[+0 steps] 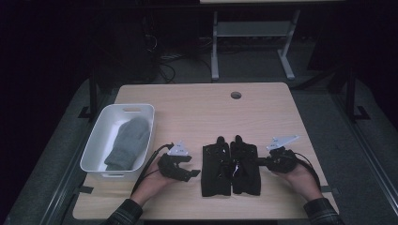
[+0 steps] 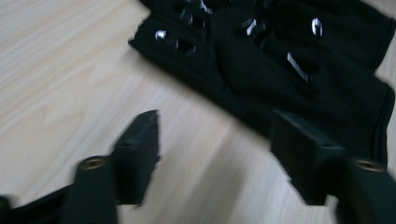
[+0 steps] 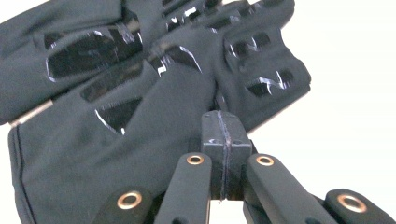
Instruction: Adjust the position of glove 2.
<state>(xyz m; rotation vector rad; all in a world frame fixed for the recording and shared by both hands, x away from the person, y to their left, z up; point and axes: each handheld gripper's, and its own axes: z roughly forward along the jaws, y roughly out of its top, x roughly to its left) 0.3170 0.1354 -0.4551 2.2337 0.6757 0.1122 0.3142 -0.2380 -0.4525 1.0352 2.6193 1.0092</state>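
Two black gloves with shiny grip patches lie side by side at the table's front middle, the left one (image 1: 216, 168) touching the right one (image 1: 245, 166). My left gripper (image 1: 193, 173) sits just left of them, open, nothing between its jaws; in the left gripper view it (image 2: 215, 130) hovers over bare wood with the gloves (image 2: 280, 56) just ahead. My right gripper (image 1: 259, 161) is shut, its tip at the right glove's outer edge. In the right gripper view its pads (image 3: 225, 122) meet with no fabric seen between them, the glove (image 3: 116, 140) lying beneath and left.
A white bin (image 1: 96, 140) stands at the table's left front, holding a grey mitten (image 1: 126, 143). The wooden table (image 1: 197, 112) has a round cable hole (image 1: 236, 95) near its far edge. A white desk frame (image 1: 253, 33) stands on the floor beyond.
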